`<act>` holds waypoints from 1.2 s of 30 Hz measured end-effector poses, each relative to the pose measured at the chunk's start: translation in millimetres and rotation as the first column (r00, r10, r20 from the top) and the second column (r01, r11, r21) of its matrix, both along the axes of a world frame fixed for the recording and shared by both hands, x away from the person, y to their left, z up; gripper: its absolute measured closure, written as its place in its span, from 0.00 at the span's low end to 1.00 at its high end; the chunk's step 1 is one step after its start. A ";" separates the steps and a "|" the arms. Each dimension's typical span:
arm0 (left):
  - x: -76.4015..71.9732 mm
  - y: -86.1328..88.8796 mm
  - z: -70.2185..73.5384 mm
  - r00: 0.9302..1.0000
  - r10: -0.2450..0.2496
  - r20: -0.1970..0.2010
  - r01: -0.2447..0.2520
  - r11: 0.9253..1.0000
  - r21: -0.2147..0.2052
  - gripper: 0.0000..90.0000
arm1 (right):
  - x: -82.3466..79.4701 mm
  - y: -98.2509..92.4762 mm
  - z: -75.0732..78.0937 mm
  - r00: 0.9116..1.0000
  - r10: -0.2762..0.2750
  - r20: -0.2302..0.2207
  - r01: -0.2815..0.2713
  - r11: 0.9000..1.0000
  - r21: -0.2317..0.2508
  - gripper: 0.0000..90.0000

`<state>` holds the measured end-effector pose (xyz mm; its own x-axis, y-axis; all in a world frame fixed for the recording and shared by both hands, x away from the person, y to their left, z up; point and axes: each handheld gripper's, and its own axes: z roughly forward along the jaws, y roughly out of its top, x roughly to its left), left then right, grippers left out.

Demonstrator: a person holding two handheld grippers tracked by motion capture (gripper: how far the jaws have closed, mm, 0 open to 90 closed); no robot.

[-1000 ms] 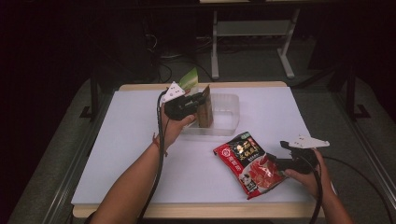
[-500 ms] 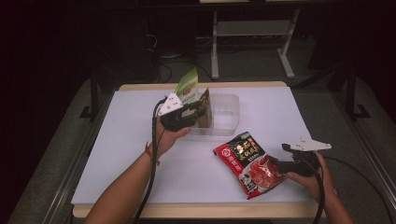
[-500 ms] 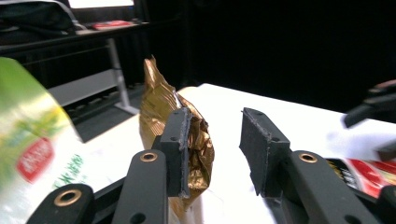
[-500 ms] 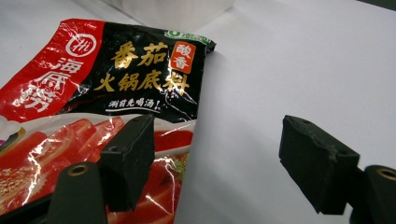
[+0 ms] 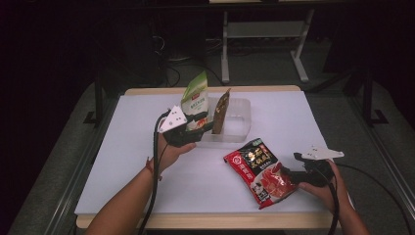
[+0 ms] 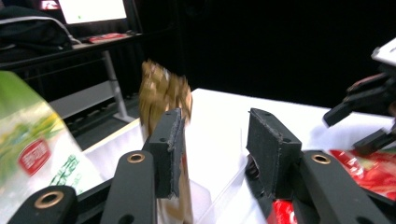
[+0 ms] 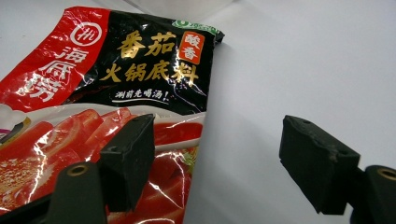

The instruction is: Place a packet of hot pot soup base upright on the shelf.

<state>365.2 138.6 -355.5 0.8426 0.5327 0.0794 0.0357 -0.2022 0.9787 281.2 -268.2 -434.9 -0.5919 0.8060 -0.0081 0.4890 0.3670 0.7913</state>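
A brown pouch (image 5: 221, 111) stands upright in a clear plastic container (image 5: 241, 128) at the table's middle back. A green-and-white pouch (image 5: 195, 97) leans beside it on the left. My left gripper (image 5: 204, 128) sits just in front of the container and points at the brown pouch (image 6: 161, 88). Its jaws have just been opening, and its pads (image 6: 176, 140) do not press on anything. A red-and-black hotpot packet (image 5: 258, 171) lies flat at the front right. My right gripper (image 5: 288, 173) rests open at the packet's right edge, with one jaw over the packet (image 7: 140, 60).
The white table top (image 5: 122, 161) has free room at the left and at the back right. A white metal stand (image 5: 264, 34) is on the floor beyond the table. In the left gripper view the other gripper (image 6: 369, 100) shows far right.
My left gripper let go of the brown pouch, opened, and drew back toward the person. The pouch stays upright in the container. The right gripper kept still.
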 end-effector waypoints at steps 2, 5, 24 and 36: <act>-0.5 -1.2 0.8 1.000 -0.002 0.001 0.002 1.000 0.000 0.61 | 0.0 -0.1 -0.1 1.000 0.000 0.000 0.000 1.000 0.001 0.29; -2.9 -2.0 -2.7 1.000 0.004 0.003 -0.004 1.000 0.030 0.61 | 0.1 -1.1 -0.8 1.000 0.000 -0.002 0.000 1.000 0.003 0.29; -18.8 -20.4 -66.8 0.954 -0.132 -0.267 0.191 0.959 0.208 0.39 | 0.2 13.3 -6.9 0.981 0.134 -0.140 -0.126 0.990 0.059 0.25; -16.8 -41.4 -88.9 0.884 -0.191 -0.427 0.298 0.934 0.200 0.34 | 0.8 16.5 -14.3 0.953 0.183 -0.240 -0.156 0.980 0.127 0.26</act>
